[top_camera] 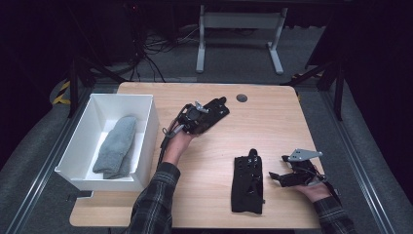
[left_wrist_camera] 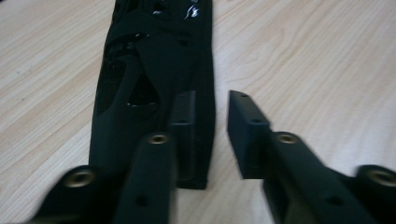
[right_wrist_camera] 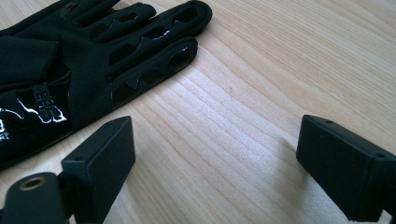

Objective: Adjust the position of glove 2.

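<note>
The left gripper (left_wrist_camera: 210, 126) is held low over the table with its jaws drawn close, a narrow slot of bare wood showing between them. They clench nothing. Its left jaw hangs above the cuff end of a black glove (left_wrist_camera: 154, 60), whose long edge runs just inside that slot, and no pad presses on it that I can see. That glove lies flat on the wooden table (top_camera: 272, 122), stretching away from the jaws with glossy print at its far end. From above, this gripper sits towards the middle of the tabletop, angled up and to the right. It is hard to part from the dark glove under it. The right gripper (right_wrist_camera: 215, 154) rests near the front right of the table, jaws spread wide and empty over bare wood. Just beside its left jaw lies a second black glove (top_camera: 247, 183), flat, fingers pointing to the far side, apart from both pads. At the table's left edge stands a white box (top_camera: 146, 112) with a grey cloth (top_camera: 117, 146) lying inside.
</note>
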The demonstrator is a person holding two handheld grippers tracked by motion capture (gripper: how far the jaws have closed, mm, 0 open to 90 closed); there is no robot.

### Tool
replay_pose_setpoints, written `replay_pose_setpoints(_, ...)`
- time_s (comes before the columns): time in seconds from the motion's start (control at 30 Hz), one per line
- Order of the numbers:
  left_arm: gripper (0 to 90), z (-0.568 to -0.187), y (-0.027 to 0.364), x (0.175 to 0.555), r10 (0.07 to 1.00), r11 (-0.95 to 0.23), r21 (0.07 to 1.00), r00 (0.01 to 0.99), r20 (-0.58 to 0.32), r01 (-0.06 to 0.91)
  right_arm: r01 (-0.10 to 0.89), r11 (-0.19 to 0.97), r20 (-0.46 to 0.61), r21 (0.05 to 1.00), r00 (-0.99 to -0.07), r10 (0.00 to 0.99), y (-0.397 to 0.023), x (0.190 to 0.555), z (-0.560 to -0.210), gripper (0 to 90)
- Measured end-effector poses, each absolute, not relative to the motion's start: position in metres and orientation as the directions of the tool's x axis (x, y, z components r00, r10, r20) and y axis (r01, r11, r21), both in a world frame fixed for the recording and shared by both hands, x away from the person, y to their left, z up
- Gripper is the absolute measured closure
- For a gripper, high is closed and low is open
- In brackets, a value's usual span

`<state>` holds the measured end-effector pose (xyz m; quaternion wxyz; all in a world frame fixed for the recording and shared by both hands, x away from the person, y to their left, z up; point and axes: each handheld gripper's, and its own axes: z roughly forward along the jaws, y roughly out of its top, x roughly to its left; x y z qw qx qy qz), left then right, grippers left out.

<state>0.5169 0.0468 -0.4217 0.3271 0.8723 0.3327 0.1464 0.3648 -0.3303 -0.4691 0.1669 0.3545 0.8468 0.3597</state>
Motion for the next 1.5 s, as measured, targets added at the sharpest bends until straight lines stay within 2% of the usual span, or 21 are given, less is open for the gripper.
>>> replay_pose_setpoints(0.1,87.5,-0.431,0.049,0.526,0.693,-0.558,0.657,0.720,0.034,0.506,0.479,0.490,-0.028,0.728,-0.693,0.720,-0.330,0.365,-0.469,12.0)
replay_pose_setpoints(0.17,90.0,-0.440,0.051,0.531,0.705,-0.556,0.636,0.708,0.020,0.536,0.479,0.491,-0.029,0.728,-0.694,0.720,-0.330,0.365,-0.469,12.0)
replay_pose_setpoints(0.37,90.0,-0.448,0.054,0.530,0.716,-0.528,0.640,0.697,-0.018,0.558,0.479,0.491,-0.029,0.728,-0.694,0.720,-0.330,0.365,-0.469,12.0)
replay_pose_setpoints(0.53,90.0,-0.447,0.051,0.517,0.699,-0.549,0.624,0.715,-0.022,0.556,0.478,0.491,-0.029,0.728,-0.694,0.719,-0.330,0.365,-0.469,12.0)
replay_pose_setpoints(1.07,90.0,-0.446,0.052,0.466,0.650,-0.558,0.595,0.750,-0.122,0.579,0.478,0.492,-0.031,0.728,-0.694,0.719,-0.330,0.365,-0.469,12.0)
replay_pose_setpoints(1.5,90.0,-0.446,0.052,0.427,0.611,-0.589,0.587,0.782,-0.126,0.555,0.478,0.491,-0.030,0.728,-0.694,0.720,-0.330,0.365,-0.469,12.0)
